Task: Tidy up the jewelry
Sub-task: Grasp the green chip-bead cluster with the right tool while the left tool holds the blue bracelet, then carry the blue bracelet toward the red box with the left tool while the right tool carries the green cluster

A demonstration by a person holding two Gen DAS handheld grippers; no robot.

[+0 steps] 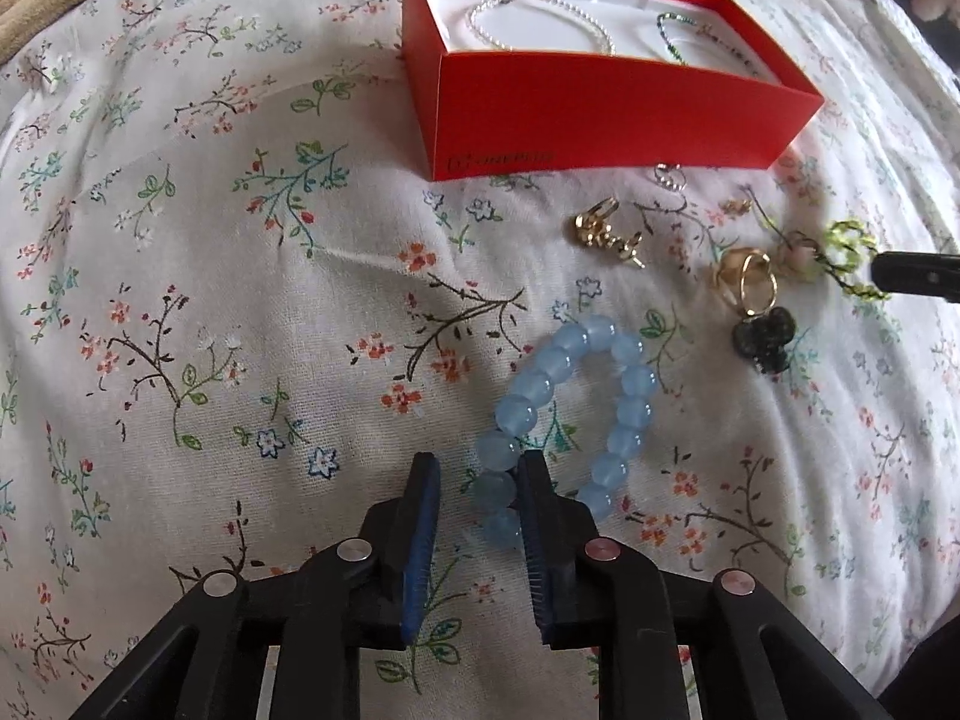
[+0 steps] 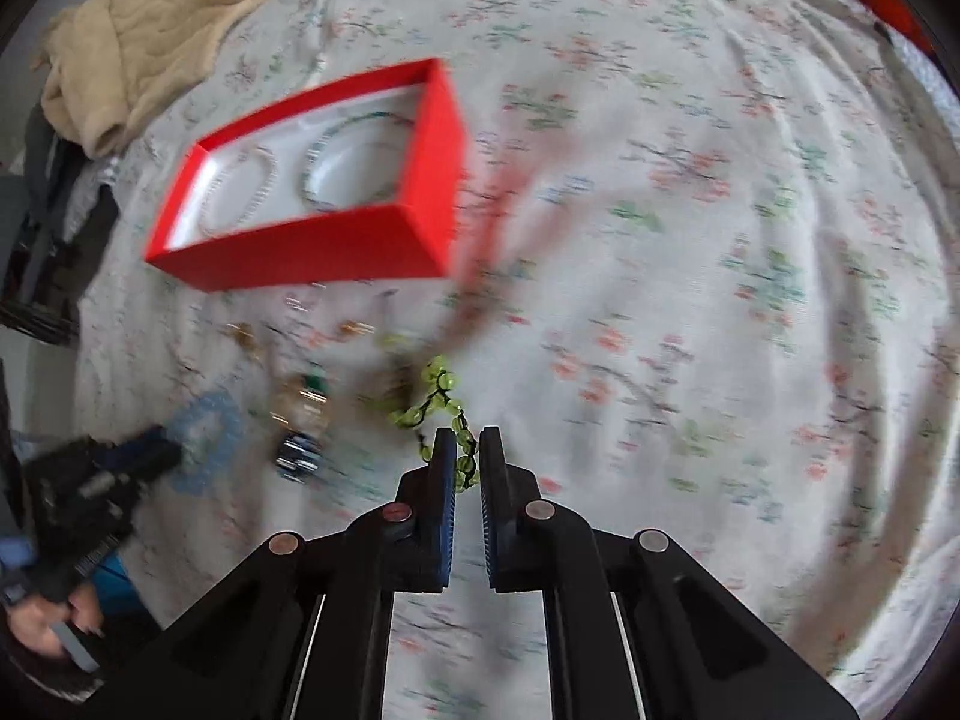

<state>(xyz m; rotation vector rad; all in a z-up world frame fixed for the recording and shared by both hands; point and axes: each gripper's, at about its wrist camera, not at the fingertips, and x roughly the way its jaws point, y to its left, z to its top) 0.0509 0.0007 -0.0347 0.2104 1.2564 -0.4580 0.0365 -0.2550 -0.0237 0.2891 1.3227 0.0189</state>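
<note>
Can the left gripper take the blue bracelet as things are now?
Probably yes. The left gripper is open, and beads of the blue bracelet already lie between its fingers on the sheet; nothing blocks it.

The right gripper (image 2: 462, 450) rises from the bottom centre, its jaws nearly together with a green bead strand (image 2: 441, 405) caught between them. The red box (image 2: 336, 246) sits tilted at upper left, two bracelets blurred inside on white lining. At lower left, the left gripper (image 2: 153, 450) reaches the pale blue bead bracelet (image 2: 207, 438). A beige blanket (image 2: 150, 30) fills the top left corner.
</note>
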